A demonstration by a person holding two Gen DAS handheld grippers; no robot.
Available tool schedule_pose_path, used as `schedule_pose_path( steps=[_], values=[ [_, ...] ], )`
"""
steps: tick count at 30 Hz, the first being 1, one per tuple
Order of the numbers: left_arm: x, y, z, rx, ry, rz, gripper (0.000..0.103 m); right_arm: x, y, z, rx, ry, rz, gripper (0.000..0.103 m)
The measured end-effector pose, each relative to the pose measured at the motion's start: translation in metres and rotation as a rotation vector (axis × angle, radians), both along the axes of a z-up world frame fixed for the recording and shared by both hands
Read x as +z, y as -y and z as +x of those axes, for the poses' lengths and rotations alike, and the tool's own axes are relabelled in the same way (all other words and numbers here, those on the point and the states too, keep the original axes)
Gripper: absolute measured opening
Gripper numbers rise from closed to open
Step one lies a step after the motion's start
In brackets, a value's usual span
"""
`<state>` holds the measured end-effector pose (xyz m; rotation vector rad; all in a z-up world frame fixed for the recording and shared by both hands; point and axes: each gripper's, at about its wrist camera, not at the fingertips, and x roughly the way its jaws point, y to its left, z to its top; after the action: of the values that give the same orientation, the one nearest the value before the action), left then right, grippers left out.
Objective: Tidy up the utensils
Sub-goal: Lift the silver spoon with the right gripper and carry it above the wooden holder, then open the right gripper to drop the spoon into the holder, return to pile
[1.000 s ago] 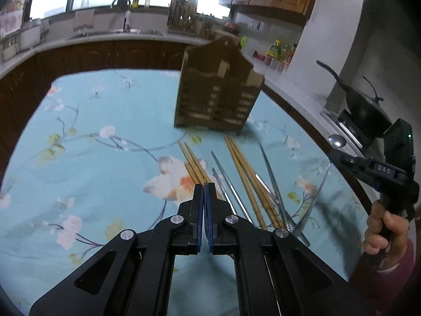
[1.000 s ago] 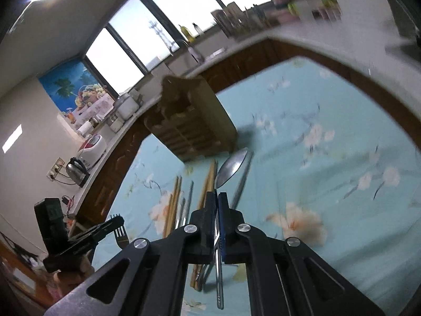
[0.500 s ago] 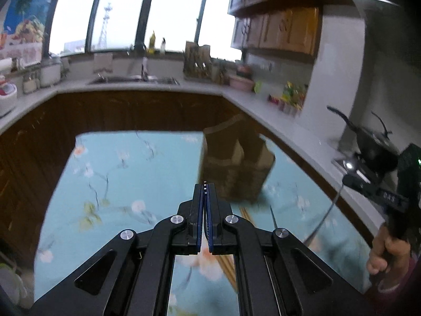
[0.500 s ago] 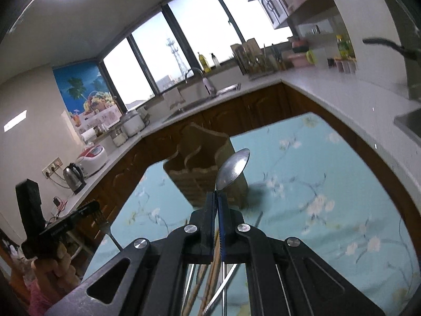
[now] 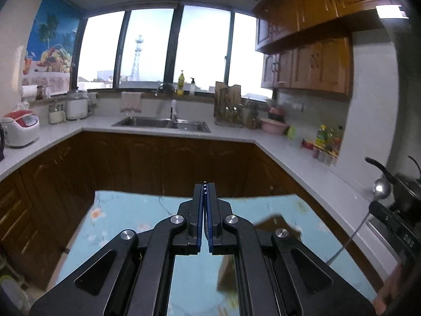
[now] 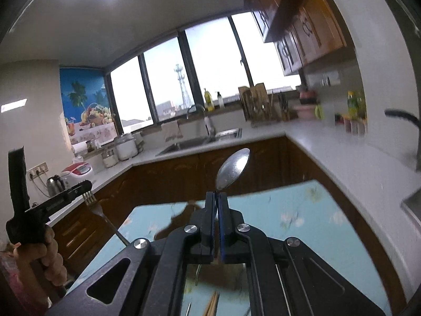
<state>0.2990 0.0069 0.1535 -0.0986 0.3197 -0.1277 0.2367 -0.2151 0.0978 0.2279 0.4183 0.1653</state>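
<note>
My right gripper (image 6: 217, 197) is shut on a metal spoon (image 6: 232, 168), bowl up above the fingertips. It also shows at the right of the left wrist view (image 5: 381, 188). My left gripper (image 5: 204, 185) is shut on a metal fork, whose tines poke just past the tips. The fork (image 6: 92, 201) shows hanging from the left gripper (image 6: 81, 187) in the right wrist view. The brown wooden utensil holder (image 6: 181, 222) stands on the table, mostly hidden behind the fingers; its top (image 5: 276, 223) shows in the left wrist view. Chopsticks (image 6: 211, 304) lie low on the table.
The table has a light blue floral cloth (image 5: 126, 210). Beyond it are dark wood cabinets (image 5: 131, 163), a white counter with a sink (image 5: 163, 123), a rice cooker (image 5: 19, 129) and a wok (image 5: 405, 184) at right.
Both grippers have risen and tilted upward with the fork and spoon. The table and holder have dropped low in both views, and the windows fill the upper part.
</note>
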Motion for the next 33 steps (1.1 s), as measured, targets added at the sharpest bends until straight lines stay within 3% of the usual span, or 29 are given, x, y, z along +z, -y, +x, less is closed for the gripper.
schedule_pose_path(
  steps=[6, 11, 22, 29, 33],
  values=[
    [-0.011, 0.017, 0.042, 0.026, 0.009, 0.030, 0.002, -0.007, -0.008, 0.036, 0.002, 0.024, -0.030, 0.002],
    [-0.036, 0.036, 0.065, 0.000, -0.031, 0.059, 0.002, -0.037, -0.019, 0.058, 0.026, -0.009, -0.058, 0.002],
    [-0.082, 0.064, 0.078, -0.090, -0.123, 0.117, 0.003, -0.094, -0.034, 0.078, 0.109, -0.142, -0.094, 0.002],
    [-0.091, 0.076, 0.072, -0.144, -0.135, 0.155, 0.003, -0.104, -0.030, 0.081, 0.134, -0.187, -0.084, 0.003],
    [-0.092, 0.075, 0.074, -0.151, -0.150, 0.134, 0.003, -0.102, -0.024, 0.083, 0.130, -0.199, -0.066, 0.002]
  ],
)
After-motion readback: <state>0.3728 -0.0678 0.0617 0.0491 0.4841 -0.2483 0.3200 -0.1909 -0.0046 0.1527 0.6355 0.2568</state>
